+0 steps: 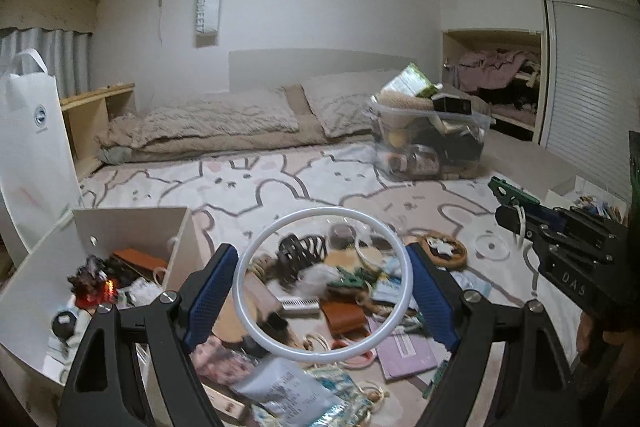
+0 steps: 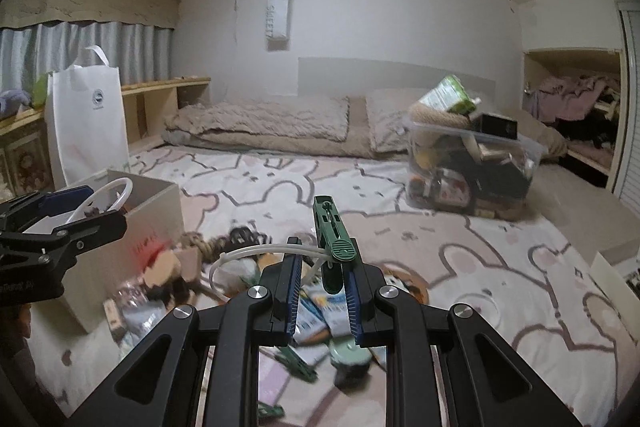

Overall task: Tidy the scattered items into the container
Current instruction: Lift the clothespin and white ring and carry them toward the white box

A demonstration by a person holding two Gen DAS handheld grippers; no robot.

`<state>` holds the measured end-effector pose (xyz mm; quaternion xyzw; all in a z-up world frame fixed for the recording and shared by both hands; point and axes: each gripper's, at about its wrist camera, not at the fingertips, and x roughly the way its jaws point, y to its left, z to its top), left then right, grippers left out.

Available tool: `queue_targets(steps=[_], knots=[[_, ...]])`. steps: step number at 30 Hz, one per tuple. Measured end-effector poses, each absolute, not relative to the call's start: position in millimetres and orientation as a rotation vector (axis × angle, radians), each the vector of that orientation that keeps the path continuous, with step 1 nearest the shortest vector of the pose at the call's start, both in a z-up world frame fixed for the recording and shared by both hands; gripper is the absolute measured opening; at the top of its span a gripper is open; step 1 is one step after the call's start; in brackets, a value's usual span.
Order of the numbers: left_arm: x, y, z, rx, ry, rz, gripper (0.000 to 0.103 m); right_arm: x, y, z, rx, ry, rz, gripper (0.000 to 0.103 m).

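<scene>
The left gripper (image 1: 324,285) has its blue-padded jaws spread wide, pressing on the two sides of a large white ring (image 1: 323,284), which it holds up above the bed. Through the ring shows the scattered pile (image 1: 344,291) of small items on the bear-print bedspread (image 1: 248,187): a black claw clip, brown leather pieces, packets and paper. To the left of this gripper stands the white open box (image 1: 132,227), already holding several things.

The right gripper (image 2: 323,281) has its jaws nearly together, pinching a green clip (image 2: 334,239) that sticks up and forward past its tips, with a thin white loop (image 2: 256,251) pinched there too. Farther back on the bed sits a clear plastic bin (image 2: 472,167), crammed full. A white paper bag (image 2: 86,119) stands at the bed's left edge.
</scene>
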<state>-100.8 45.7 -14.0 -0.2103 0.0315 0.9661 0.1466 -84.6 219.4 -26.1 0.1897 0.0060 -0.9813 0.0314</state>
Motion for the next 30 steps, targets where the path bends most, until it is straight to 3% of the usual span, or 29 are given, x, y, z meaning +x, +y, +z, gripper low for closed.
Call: queue_targets(steps=[16, 30], knots=[[-128, -3, 35, -0.521, -0.015, 2.952, 0.084, -124, 185, 24, 0.458, -0.025, -2.947, 0.021], [-143, -67, 36, -0.493, -0.079, 3.106, 0.084, -166, 135, 27, 0.451, -0.028, -2.836, 0.021]])
